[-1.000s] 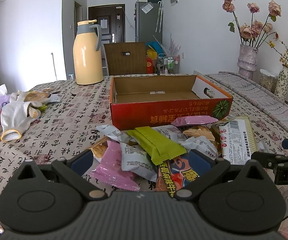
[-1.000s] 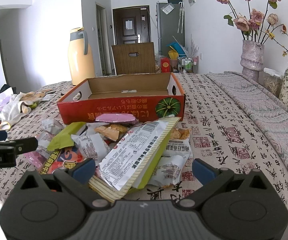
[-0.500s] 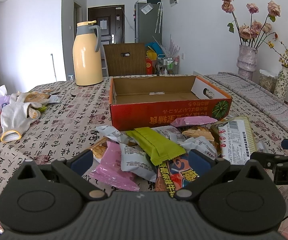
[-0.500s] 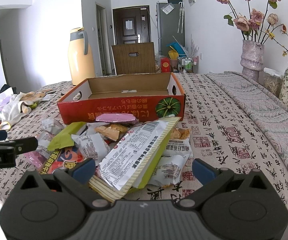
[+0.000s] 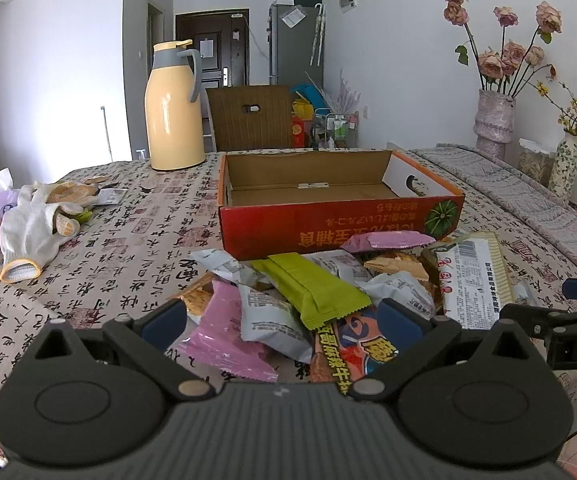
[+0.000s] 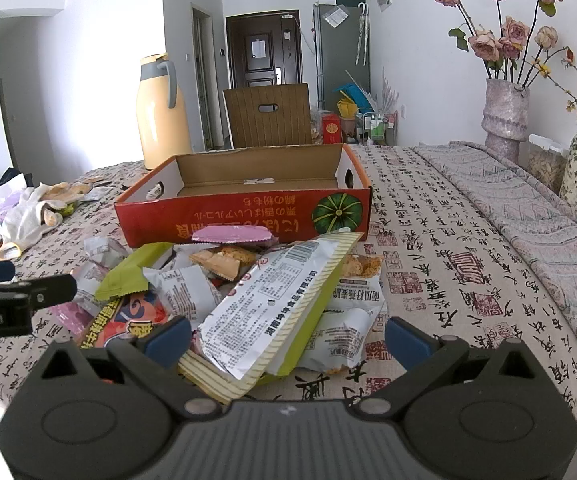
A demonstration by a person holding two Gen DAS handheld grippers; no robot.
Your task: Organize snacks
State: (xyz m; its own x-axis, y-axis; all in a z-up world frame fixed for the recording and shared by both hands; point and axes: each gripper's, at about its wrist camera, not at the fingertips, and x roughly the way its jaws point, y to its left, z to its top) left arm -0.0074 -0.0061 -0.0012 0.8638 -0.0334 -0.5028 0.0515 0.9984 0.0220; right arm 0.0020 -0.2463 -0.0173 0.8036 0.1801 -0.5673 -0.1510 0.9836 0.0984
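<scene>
A pile of snack packets lies on the table in front of an empty red cardboard box (image 5: pixel 340 226), which also shows in the right wrist view (image 6: pixel 244 216). The pile holds a green packet (image 5: pixel 312 282), a pink packet (image 5: pixel 224 332), grey packets and a long white packet (image 6: pixel 276 300). My left gripper (image 5: pixel 282 322) is open and empty just before the pile's near edge. My right gripper (image 6: pixel 286 338) is open and empty, its fingers either side of the long white packet's near end.
A yellow thermos jug (image 5: pixel 174 108) stands at the back left. White gloves (image 5: pixel 34 224) and wrappers lie at the left. Vases with flowers (image 5: pixel 494 120) stand at the right on a grey runner (image 6: pixel 528 208). A chair (image 5: pixel 248 118) stands behind the table.
</scene>
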